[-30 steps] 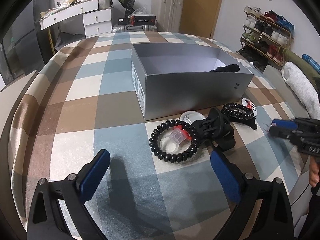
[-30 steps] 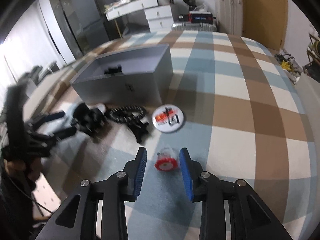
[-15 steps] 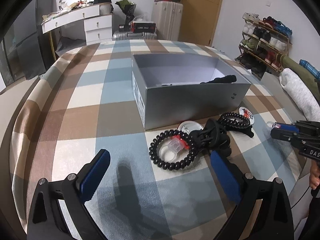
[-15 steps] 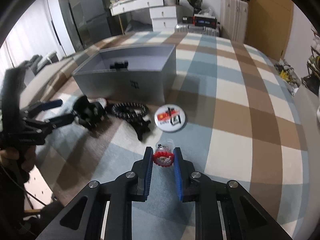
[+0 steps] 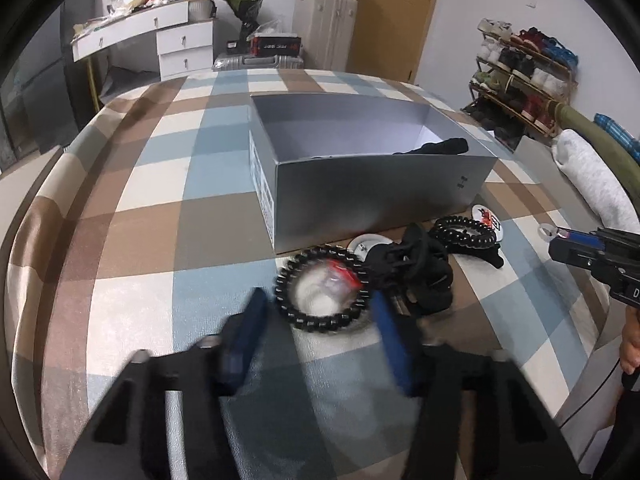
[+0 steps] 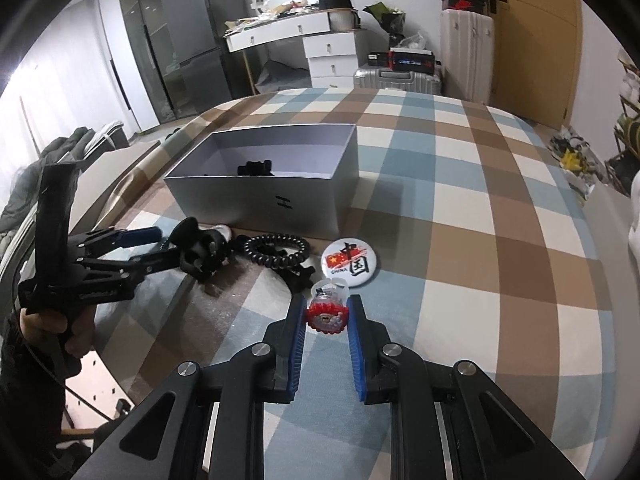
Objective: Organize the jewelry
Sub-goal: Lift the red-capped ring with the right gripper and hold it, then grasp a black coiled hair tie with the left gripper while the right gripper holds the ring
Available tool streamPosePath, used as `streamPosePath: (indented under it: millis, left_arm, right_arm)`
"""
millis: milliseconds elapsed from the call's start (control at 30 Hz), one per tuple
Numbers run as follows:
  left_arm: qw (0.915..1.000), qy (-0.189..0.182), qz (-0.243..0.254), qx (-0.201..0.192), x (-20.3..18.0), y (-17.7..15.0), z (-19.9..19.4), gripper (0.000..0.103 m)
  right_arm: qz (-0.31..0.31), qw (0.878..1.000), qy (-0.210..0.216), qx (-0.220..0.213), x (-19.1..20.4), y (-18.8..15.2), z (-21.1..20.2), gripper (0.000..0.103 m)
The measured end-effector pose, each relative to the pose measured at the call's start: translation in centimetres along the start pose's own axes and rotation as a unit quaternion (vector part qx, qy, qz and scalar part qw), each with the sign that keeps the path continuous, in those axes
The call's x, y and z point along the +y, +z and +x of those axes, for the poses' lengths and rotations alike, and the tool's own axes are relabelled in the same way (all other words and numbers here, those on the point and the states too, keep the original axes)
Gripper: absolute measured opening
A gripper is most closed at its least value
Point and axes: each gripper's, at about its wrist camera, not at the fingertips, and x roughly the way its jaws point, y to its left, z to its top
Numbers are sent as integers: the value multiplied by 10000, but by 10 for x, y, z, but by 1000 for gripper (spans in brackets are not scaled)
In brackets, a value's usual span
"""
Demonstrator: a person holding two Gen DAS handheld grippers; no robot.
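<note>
My left gripper (image 5: 317,303) is blurred, its jaws closing on either side of a black spiral hair tie (image 5: 320,292) that lies flat with a small red-and-clear piece inside it; the pads are not pressing on it. A black claw clip (image 5: 416,268) lies just right of the tie. My right gripper (image 6: 327,306) is shut on a red beaded ring with a clear band (image 6: 325,314), held just above the cover. A grey open box (image 6: 260,200) stands behind, with a black item (image 6: 254,168) inside. A second spiral tie (image 6: 276,248) and a round badge (image 6: 351,262) lie before the box.
Everything rests on a bed with a checked blue, brown and white cover (image 6: 460,208). A white badge (image 5: 362,244) peeks out behind the claw clip. A shoe rack (image 5: 520,76) stands at the far right, a white dresser (image 5: 176,40) and a suitcase (image 6: 394,78) behind the bed.
The left jaws have narrowed from wide open to close around the spiral tie. The right jaws shut on the red beaded ring and keep hold of it.
</note>
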Motion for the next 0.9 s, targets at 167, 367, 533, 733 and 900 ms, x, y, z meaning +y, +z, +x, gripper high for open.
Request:
streamPosePath:
  millis: [167, 367, 533, 733, 900]
  left_arm:
    - [9998, -87, 127, -142, -4, -2, -8, 30]
    - [9996, -162, 167, -134, -4, -1, -9, 7]
    - [9996, -165, 205, -75, -3, -2, -7, 6]
    - [9995, 8, 320, 7, -6, -2, -6, 11]
    - [9988, -34, 484, 50, -8, -5, -7, 13]
  right_arm:
    - [-35, 10000, 25, -10, 3, 0, 0, 19]
    - [-26, 10000, 48, -54, 3, 0, -3, 19]
    - [-20, 10000, 61, -58, 3, 0, -3, 20]
    - [-34, 10000, 77, -49, 4, 0, -2, 20]
    - [-31, 9999, 99, -45, 4, 0, -2, 20]
